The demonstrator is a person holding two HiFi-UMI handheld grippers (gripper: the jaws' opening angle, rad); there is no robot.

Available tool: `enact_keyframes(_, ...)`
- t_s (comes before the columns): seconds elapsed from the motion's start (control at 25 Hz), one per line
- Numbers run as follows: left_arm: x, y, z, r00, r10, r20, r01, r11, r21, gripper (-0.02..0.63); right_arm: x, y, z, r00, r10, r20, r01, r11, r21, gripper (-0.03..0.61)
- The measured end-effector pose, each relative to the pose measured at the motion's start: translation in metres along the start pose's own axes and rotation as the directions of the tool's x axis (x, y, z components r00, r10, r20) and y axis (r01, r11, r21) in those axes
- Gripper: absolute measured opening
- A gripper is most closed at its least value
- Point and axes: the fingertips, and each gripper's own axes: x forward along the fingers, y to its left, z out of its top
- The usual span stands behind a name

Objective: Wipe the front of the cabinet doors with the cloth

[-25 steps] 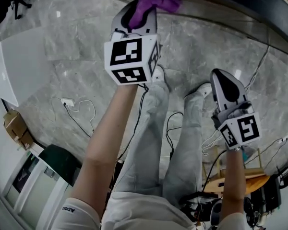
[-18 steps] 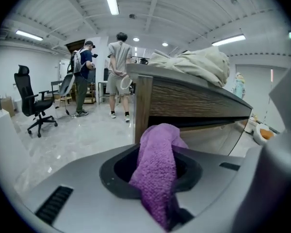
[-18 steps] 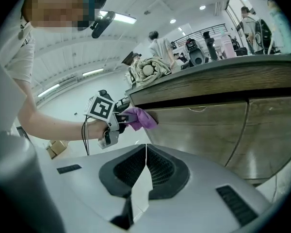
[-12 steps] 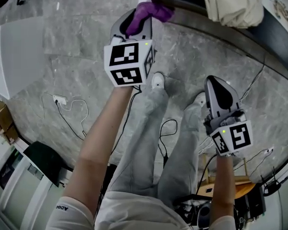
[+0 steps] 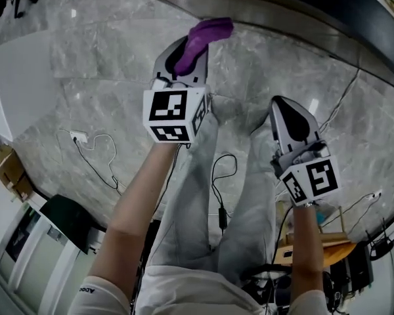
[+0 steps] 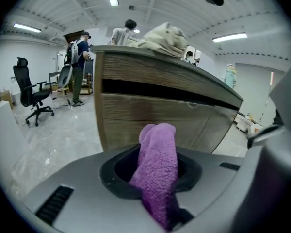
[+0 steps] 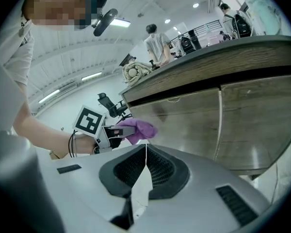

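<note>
A purple cloth point(image 5: 207, 33) sticks out of my left gripper point(image 5: 186, 50), which is shut on it and points at the cabinet. In the left gripper view the cloth point(image 6: 157, 164) stands up between the jaws, with the wooden cabinet doors point(image 6: 136, 118) a short way beyond and not touched. My right gripper point(image 5: 291, 118) hangs lower to the right, shut with nothing in it. In the right gripper view its jaws meet in a thin line point(image 7: 145, 166). That view also shows the cabinet doors point(image 7: 242, 123) and the left gripper with the cloth point(image 7: 136, 129) near the cabinet's corner.
A cream cloth bundle point(image 6: 165, 35) lies on the cabinet top. Cables point(image 5: 98, 151) trail over the marble floor beside the person's legs point(image 5: 207, 195). A white panel point(image 5: 20, 77) lies at left. An office chair point(image 6: 31, 91) and people stand in the background.
The left gripper with the cloth has drawn back from the cabinet's edge and sits lower in the head view. The right gripper has shifted slightly left and stays shut.
</note>
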Motion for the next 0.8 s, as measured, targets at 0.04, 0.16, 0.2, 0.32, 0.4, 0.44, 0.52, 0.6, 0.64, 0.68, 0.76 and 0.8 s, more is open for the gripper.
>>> enact_keyframes(0.04,0.003,-0.020,-0.002,1.000,-0.016,0.003,0.016,1.000,-0.004,0.092,-0.012,-0.008,-0.004,1.000,-0.002,-0.004,0.002,1.000,-0.002,0.028)
enact_keyframes(0.16,0.017,-0.081,-0.009,0.999,-0.037,0.007,0.037,0.999,-0.035,0.092,-0.051,-0.038,-0.015,1.000,-0.014,-0.015,0.014,1.000,0.001,0.028)
enact_keyframes(0.2,0.025,-0.103,-0.012,0.999,-0.041,0.004,0.041,0.998,-0.043,0.092,-0.065,-0.050,-0.020,1.000,-0.021,-0.021,0.022,1.000,0.005,0.027)
enact_keyframes(0.32,0.049,-0.165,-0.020,0.998,-0.064,-0.003,0.064,0.997,-0.047,0.092,-0.105,-0.091,-0.038,0.998,-0.054,-0.038,0.055,0.998,0.027,0.026)
enact_keyframes(0.4,0.066,-0.195,-0.022,0.996,-0.085,-0.004,0.084,0.995,-0.057,0.092,-0.127,-0.113,-0.049,0.996,-0.077,-0.043,0.079,0.996,0.043,0.028)
enact_keyframes(0.44,0.074,-0.205,-0.022,0.996,-0.094,-0.006,0.093,0.994,-0.066,0.092,-0.136,-0.121,-0.053,0.995,-0.087,-0.045,0.089,0.995,0.050,0.028)
enact_keyframes(0.52,0.090,-0.216,-0.019,0.995,-0.100,-0.009,0.099,0.992,-0.073,0.092,-0.148,-0.134,-0.059,0.993,-0.107,-0.046,0.110,0.992,0.062,0.027)
enact_keyframes(0.6,0.103,-0.218,-0.014,0.996,-0.090,-0.009,0.089,0.994,-0.069,0.092,-0.155,-0.144,-0.063,0.991,-0.125,-0.038,0.128,0.989,0.079,0.028)
enact_keyframes(0.64,0.108,-0.216,-0.012,0.997,-0.081,-0.009,0.080,0.994,-0.068,0.092,-0.156,-0.147,-0.064,0.991,-0.133,-0.031,0.135,0.987,0.088,0.028)
enact_keyframes(0.68,0.112,-0.212,-0.010,0.997,-0.073,-0.010,0.072,0.995,-0.067,0.092,-0.157,-0.148,-0.065,0.990,-0.140,-0.024,0.142,0.985,0.099,0.026)
enact_keyframes(0.76,0.118,-0.199,-0.007,0.998,-0.057,-0.014,0.056,0.997,-0.061,0.092,-0.153,-0.147,-0.067,0.988,-0.151,-0.013,0.151,0.982,0.117,0.026)
enact_keyframes(0.8,0.119,-0.189,-0.006,0.999,-0.048,-0.014,0.047,0.997,-0.059,0.092,-0.149,-0.145,-0.068,0.988,-0.154,-0.011,0.154,0.980,0.123,0.028)
